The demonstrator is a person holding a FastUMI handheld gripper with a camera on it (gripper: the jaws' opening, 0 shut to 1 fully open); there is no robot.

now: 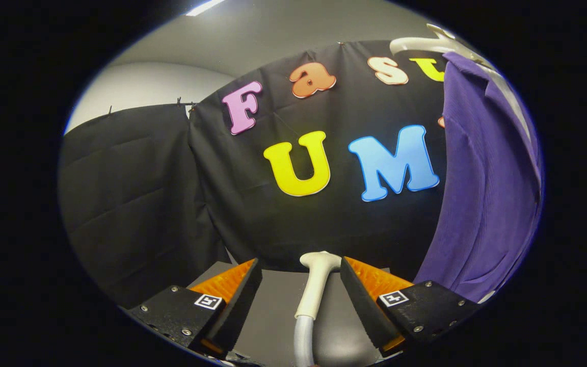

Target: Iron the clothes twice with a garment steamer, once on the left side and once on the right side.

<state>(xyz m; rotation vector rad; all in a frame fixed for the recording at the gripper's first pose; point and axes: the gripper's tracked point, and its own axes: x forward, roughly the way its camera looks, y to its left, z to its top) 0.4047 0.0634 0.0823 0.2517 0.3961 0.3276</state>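
A purple garment (482, 178) hangs on a white hanger (426, 46), off to the right beyond the fingers and in front of the black cloth wall. The garment steamer (319, 265), a white head on a pale neck with a grey hose (303, 336) running down from it, stands between my two fingers. My gripper (299, 261) is open. There is a clear gap between the left finger and the steamer's neck, while the right finger stands close beside the head. The steamer head points at the wall, left of the garment.
A grey table top (273, 306) lies under the fingers and the steamer. The black cloth wall (135, 193) closes off the space ahead and to the left. Above it are a pale wall and the ceiling.
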